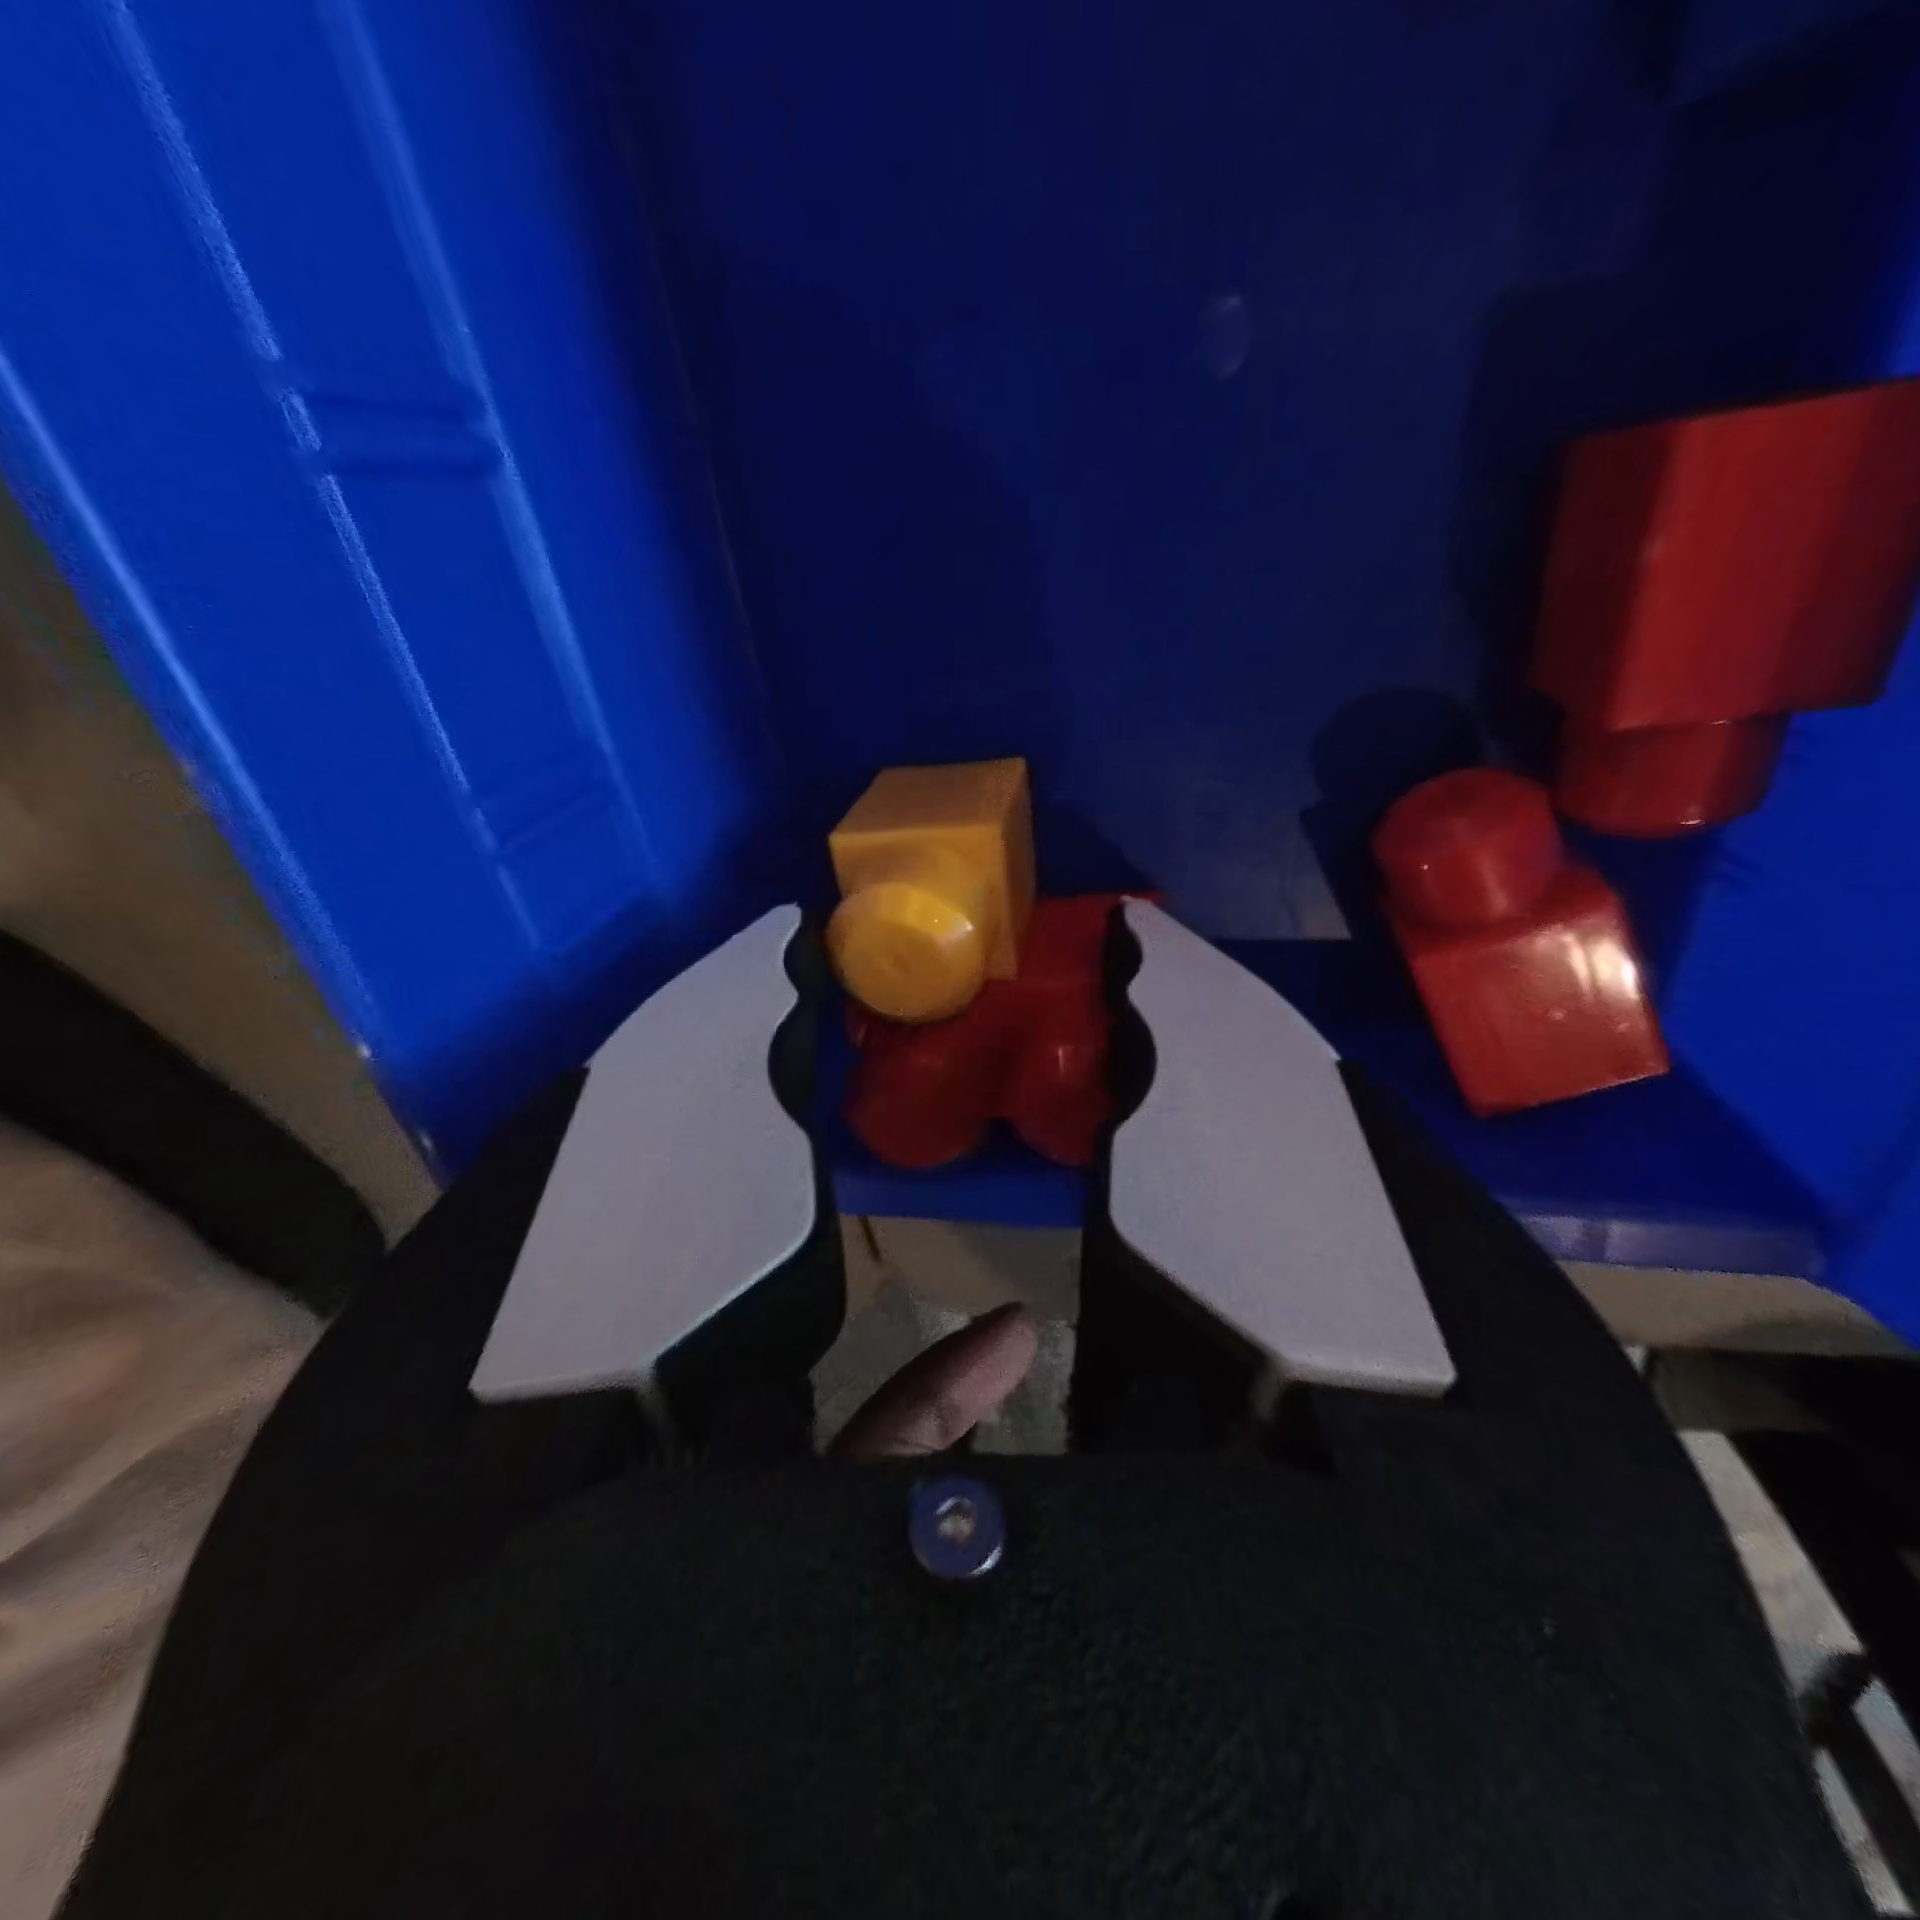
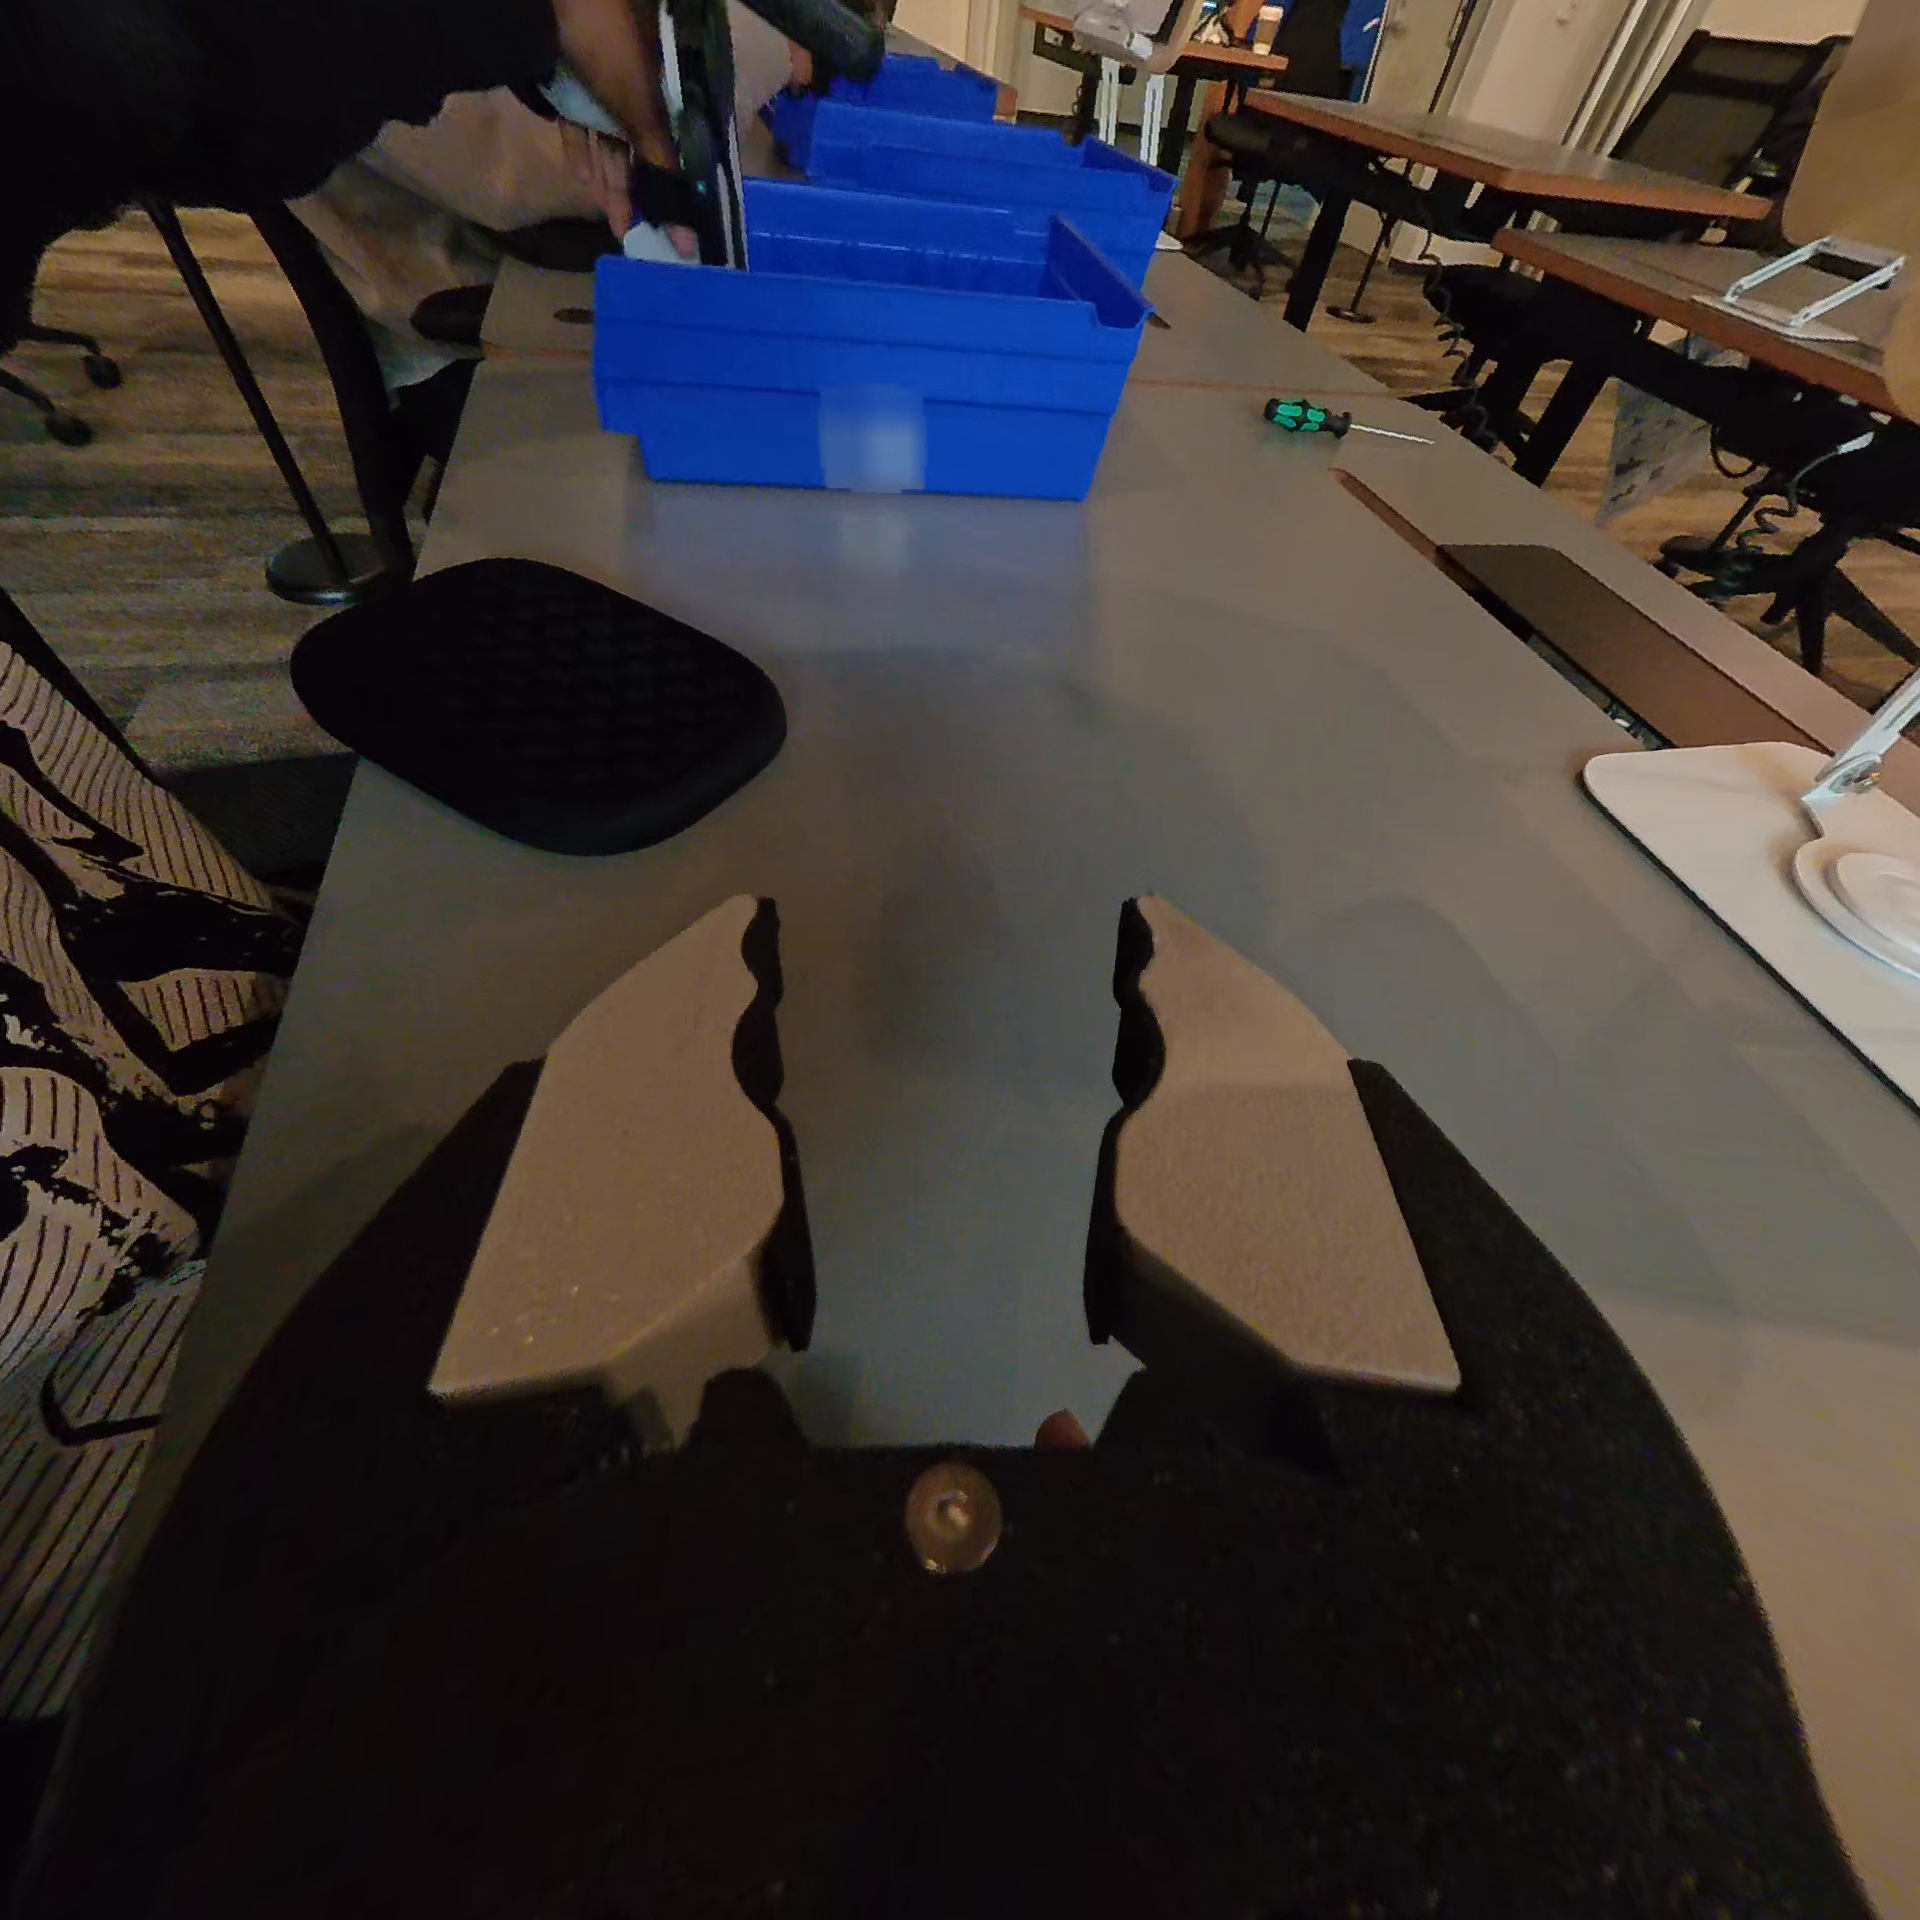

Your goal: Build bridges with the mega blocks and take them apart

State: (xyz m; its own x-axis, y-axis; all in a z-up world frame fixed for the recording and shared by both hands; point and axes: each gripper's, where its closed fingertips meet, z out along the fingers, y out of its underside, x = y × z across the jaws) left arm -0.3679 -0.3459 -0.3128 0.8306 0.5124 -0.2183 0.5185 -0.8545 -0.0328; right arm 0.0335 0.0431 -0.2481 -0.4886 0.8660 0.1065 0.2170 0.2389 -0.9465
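Red two-stud block [image 1: 987, 1049]: far end hidden behind yellow block [image 1: 940, 883]
Upper red block [image 1: 1714, 592]: cut by right edge
Bin [image 2: 873, 384] front patch: blurred

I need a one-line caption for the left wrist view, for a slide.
Open left claw reaches into a blue bin toward a red block beside a yellow block.

Yellow block [image 1: 930, 883], red blocks [image 1: 1517, 971], blue bins [image 2: 862, 384], black-and-white striped fabric [image 2: 94, 1039].

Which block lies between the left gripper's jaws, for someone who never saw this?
Look inside the blue bin, at its floor near the open front edge. Between the open jaws of the left gripper lies a red two-stud block. A yellow block rests against it; the other red blocks have one stud.
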